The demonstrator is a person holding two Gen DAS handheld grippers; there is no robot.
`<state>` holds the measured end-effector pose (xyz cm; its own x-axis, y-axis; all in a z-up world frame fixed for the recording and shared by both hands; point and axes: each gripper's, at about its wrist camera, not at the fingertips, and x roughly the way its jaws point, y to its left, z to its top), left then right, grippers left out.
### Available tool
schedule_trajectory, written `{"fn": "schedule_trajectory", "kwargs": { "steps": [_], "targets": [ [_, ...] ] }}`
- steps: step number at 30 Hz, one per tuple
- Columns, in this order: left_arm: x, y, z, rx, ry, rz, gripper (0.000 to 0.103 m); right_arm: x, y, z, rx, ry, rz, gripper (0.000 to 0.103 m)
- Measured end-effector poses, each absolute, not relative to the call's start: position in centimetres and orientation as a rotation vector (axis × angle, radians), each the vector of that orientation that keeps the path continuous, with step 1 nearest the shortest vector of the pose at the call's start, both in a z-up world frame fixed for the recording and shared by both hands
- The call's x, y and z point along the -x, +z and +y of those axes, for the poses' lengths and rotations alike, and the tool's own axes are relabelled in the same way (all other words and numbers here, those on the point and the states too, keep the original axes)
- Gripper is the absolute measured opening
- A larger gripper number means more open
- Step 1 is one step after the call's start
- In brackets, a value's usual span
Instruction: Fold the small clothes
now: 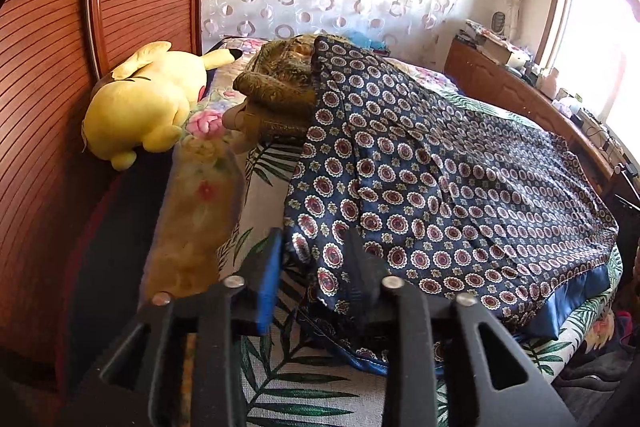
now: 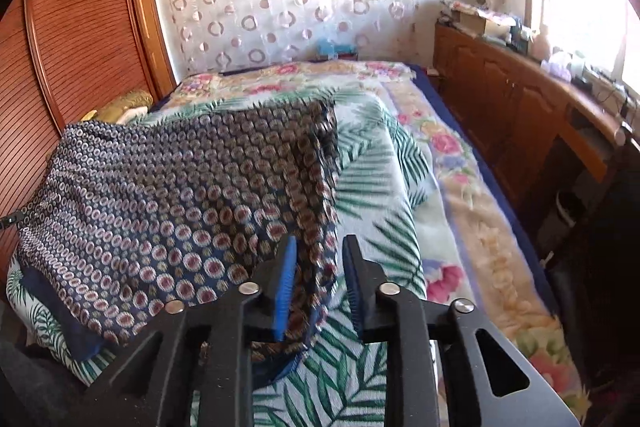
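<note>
A navy cloth with red and white medallions [image 1: 440,187] lies spread over the bed, with a plain blue hem along its near edge. My left gripper [image 1: 316,267] has its jaws around the cloth's near left corner, and the fabric runs between the blue pads. In the right wrist view the same cloth [image 2: 160,195] is lifted and drapes to the left. My right gripper [image 2: 320,283] grips its right edge, a bunched strip of fabric passing between the jaws.
A leaf-print sheet [image 2: 380,187] and a floral blanket [image 2: 460,163] cover the bed. A yellow plush toy [image 1: 140,103] and a gold-brown pillow [image 1: 276,91] lie by the wooden headboard [image 1: 52,67]. A cluttered wooden cabinet [image 2: 520,107] runs along the window side.
</note>
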<state>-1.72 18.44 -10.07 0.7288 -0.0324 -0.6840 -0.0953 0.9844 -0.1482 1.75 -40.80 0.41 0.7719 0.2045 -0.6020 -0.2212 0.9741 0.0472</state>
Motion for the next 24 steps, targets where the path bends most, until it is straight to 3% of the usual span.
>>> {"fn": "schedule_trajectory", "kwargs": {
  "steps": [1, 3, 7, 24],
  "targets": [
    [1.7, -10.1, 18.5, 0.180, 0.032, 0.755, 0.044, -1.9, 0.6, -40.3, 0.029, 0.238, 0.643, 0.035],
    [1.6, -10.3, 18.5, 0.181, 0.032, 0.762, 0.062, -1.9, 0.5, -39.3, 0.044, 0.259, 0.633, 0.040],
    [1.5, -10.7, 18.4, 0.192, 0.030, 0.771, 0.076, -3.1, -0.1, -36.0, 0.105, 0.303, 0.628, 0.041],
    [1.4, -11.8, 18.0, 0.190, 0.077, 0.798, 0.077, -7.0, -4.9, -31.5, 0.175, 0.346, 0.696, 0.041]
  ]
}}
